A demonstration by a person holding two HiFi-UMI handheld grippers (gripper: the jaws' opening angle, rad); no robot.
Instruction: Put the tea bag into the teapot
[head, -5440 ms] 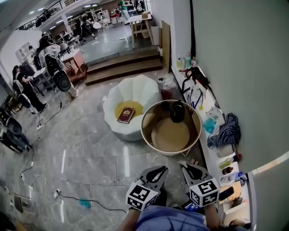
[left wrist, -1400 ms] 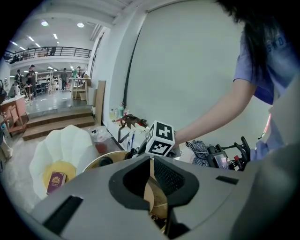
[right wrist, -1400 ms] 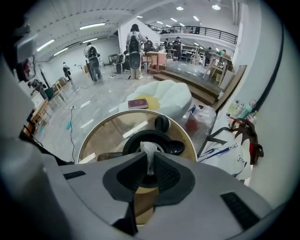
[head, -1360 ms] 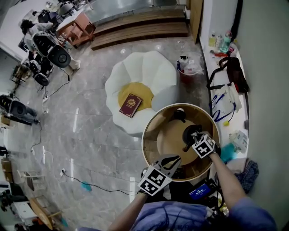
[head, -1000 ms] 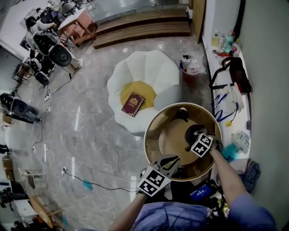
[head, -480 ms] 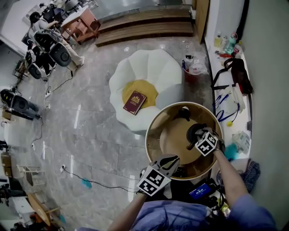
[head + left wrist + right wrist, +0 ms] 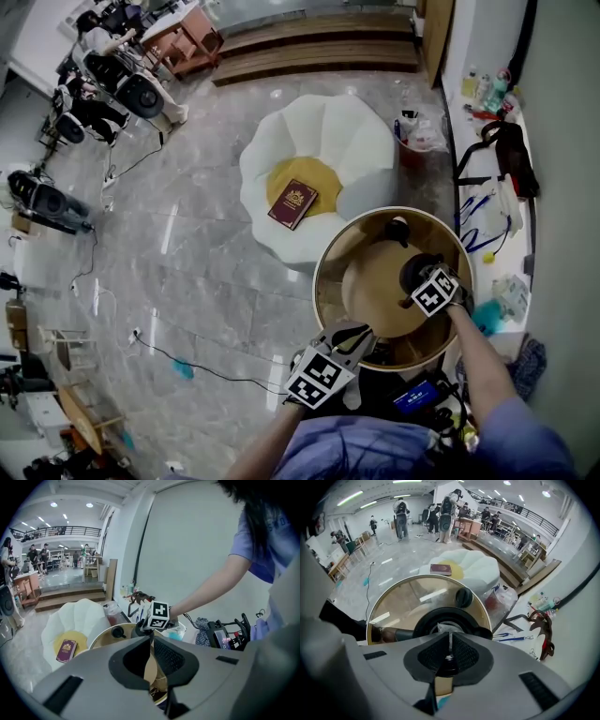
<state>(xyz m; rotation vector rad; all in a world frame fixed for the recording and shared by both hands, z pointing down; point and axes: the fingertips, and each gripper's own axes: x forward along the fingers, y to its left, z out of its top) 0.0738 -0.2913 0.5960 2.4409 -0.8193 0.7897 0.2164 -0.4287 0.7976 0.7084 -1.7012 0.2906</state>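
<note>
The right gripper point(image 7: 449, 637) points steeply down over the open mouth of the dark teapot point(image 7: 426, 620), at the centre of its own view, so the tea bag point(image 7: 446, 628) can go straight in. The white bag sits crumpled inside that mouth. Its thin string runs up between the jaws, which have just been closing and now seem clenched on the string, probably to steer the bag lower. The teapot stands on the round tray table point(image 7: 375, 286) at the head view's right, and its lid point(image 7: 398, 228) lies aside near the upper rim, leaving the mouth free. The left gripper point(image 7: 151, 639) hovers at the table's lower edge, jaws together on nothing.
</note>
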